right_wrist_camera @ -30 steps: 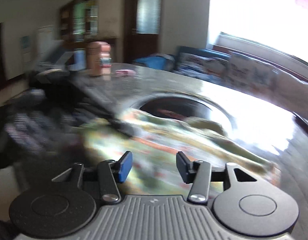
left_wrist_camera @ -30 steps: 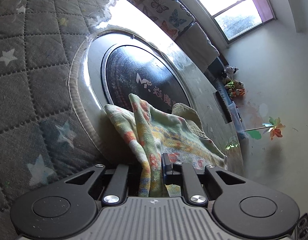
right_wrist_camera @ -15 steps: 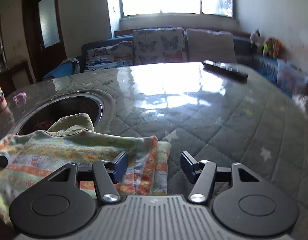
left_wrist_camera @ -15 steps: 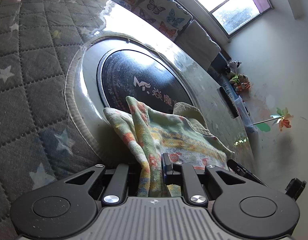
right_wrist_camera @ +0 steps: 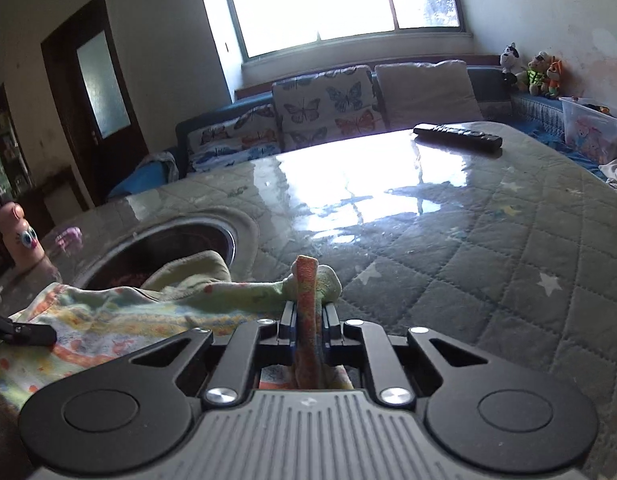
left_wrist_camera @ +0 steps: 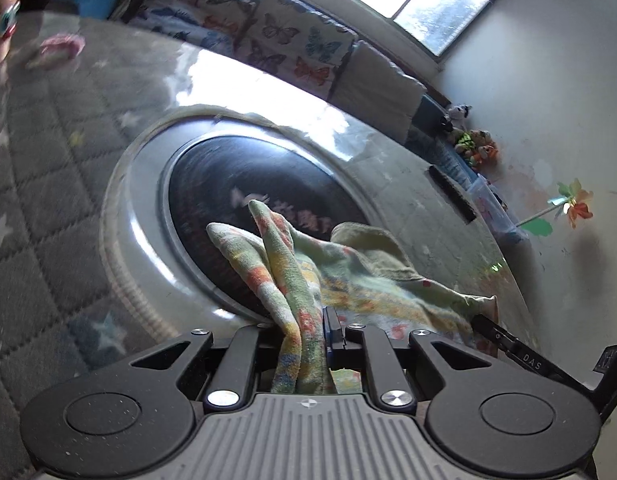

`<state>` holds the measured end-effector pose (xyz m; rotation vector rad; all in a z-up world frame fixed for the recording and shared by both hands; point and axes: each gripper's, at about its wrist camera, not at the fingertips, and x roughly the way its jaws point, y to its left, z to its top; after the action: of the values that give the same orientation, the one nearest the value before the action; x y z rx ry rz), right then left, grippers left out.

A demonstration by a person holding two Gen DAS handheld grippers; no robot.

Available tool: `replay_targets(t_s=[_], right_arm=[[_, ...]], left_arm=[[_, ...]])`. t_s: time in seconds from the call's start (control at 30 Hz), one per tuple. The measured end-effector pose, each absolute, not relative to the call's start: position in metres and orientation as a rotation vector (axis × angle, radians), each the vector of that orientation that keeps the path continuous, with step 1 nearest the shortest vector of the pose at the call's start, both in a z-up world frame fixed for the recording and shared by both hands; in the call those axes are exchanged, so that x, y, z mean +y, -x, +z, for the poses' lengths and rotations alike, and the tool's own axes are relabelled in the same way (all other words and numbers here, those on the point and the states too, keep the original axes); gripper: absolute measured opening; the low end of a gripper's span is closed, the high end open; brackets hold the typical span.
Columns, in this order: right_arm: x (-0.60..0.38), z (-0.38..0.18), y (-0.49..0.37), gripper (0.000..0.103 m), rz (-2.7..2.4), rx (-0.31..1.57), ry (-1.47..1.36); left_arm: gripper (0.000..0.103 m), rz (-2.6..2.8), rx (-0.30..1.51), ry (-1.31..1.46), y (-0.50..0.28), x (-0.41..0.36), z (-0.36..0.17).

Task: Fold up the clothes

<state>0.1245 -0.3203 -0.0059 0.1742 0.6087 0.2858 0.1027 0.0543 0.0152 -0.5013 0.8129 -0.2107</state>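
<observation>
A small patterned garment (left_wrist_camera: 348,276) in green, yellow and orange lies on the quilted table cover, partly over a round sunken cooktop (left_wrist_camera: 244,184). My left gripper (left_wrist_camera: 304,332) is shut on one bunched edge of it. My right gripper (right_wrist_camera: 308,320) is shut on another edge with an orange hem (right_wrist_camera: 306,280). The garment (right_wrist_camera: 108,320) stretches to the left in the right wrist view, where part of the left gripper (right_wrist_camera: 24,332) shows at the far left.
A grey quilted cover with stars (right_wrist_camera: 488,248) spreads over the table. A black remote (right_wrist_camera: 456,136) lies at its far side. A pink figure (right_wrist_camera: 20,236) stands at the left. A sofa with butterfly cushions (right_wrist_camera: 328,108) stands behind, under the window.
My right gripper has moved in over the garment's edge and shut on it; it was open before. My left gripper has kept its hold and tilted slightly.
</observation>
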Motion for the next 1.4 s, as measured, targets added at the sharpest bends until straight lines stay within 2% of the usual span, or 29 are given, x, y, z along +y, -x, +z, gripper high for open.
replay_targets(t_s=[0.33,0.77,1.4], right_arm=[[-0.374,0.023,-0.103,0.010,0.152,0.517,-0.164],[-0.445,0.038,-0.123,0.010,-0.029,0.447,-0.165],[-0.470,0.041,-0.145,0.010,-0.070,0.414,-0.172]], left_arm=[[0.011,-0.356,0.786,0.350,-0.146,-0.033,0.045],[0.011,-0.456,0.775,0.191,-0.209,-0.140,0.052],[0.011,-0.444,0.738,0.036,-0.238,-0.205,0.060]])
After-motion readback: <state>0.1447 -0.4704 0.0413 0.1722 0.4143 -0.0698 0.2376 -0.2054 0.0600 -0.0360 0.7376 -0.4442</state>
